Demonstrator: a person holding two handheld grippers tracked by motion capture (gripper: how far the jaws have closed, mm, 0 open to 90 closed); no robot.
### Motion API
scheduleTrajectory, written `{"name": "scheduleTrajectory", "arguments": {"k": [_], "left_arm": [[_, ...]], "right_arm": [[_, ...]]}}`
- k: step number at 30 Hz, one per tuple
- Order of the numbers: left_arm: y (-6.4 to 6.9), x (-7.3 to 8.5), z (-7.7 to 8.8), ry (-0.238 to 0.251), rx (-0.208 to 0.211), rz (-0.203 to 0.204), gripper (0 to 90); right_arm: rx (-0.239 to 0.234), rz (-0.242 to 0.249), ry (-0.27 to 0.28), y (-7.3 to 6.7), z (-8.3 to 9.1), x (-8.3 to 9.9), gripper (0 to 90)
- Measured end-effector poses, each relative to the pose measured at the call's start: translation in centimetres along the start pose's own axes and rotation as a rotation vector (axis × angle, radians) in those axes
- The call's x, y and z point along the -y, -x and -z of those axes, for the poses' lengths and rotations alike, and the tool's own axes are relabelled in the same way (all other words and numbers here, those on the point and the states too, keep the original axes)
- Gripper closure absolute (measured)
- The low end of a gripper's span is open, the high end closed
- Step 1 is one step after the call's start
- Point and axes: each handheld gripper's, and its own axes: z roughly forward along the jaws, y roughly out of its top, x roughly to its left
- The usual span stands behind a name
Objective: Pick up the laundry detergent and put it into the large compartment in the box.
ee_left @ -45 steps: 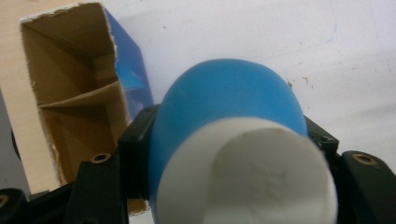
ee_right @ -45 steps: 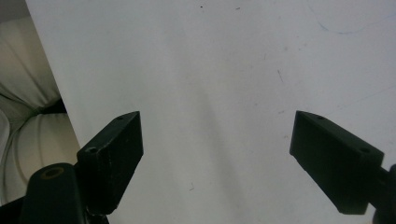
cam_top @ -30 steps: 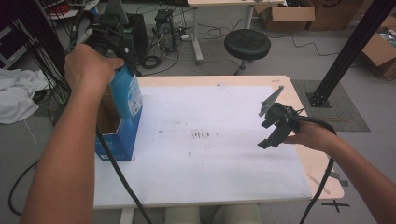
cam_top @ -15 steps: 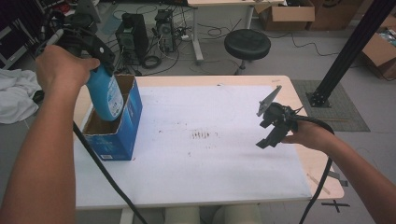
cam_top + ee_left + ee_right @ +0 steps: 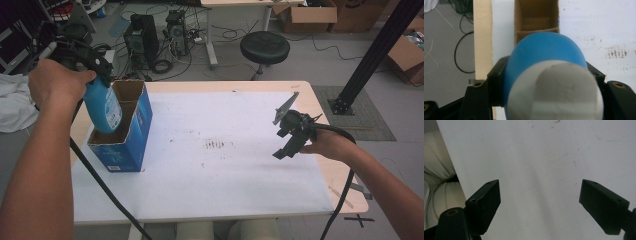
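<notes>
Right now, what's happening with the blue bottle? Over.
Left gripper shut on blue bottle, bottom dipping into the cardboard box. Right gripper open, empty, above the table. Nothing blocking.

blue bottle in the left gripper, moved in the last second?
Yes. The blue bottle has risen out of the blue box and shifted left; its base now sits near the box's open top.

The open-topped blue box stood near the table's left edge, its near compartment blocked by the blue bottle; its far compartment lay open. From box to right edge the tabletop was unobstructed.
</notes>
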Motion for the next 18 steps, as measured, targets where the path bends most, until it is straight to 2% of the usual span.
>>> {"name": "scheduleTrajectory", "arguments": {"k": [7, 8, 17, 18], "left_arm": [[-0.2, 0.3, -1.9, -0.005, 0.008, 0.002, 37.7], [-0.3, 0.4, -2.7, -0.012, 0.011, 0.003, 37.7], [-0.5, 0.9, -5.7, -0.029, 0.018, 0.002, 37.7], [-0.6, 1.0, -6.5, -0.037, 0.021, 0.003, 37.7]], "right_arm": [[-0.001, -0.004, -0.009, 0.0, -0.1, 0.0, 17.1], [-0.002, -0.005, -0.008, 0.0, -0.1, 0.1, 17.1], [0.001, -0.009, -0.011, 0.1, -0.1, 0.1, 17.2], [0.003, -0.008, -0.01, 0.2, -0.1, 0.1, 17.1]]}}
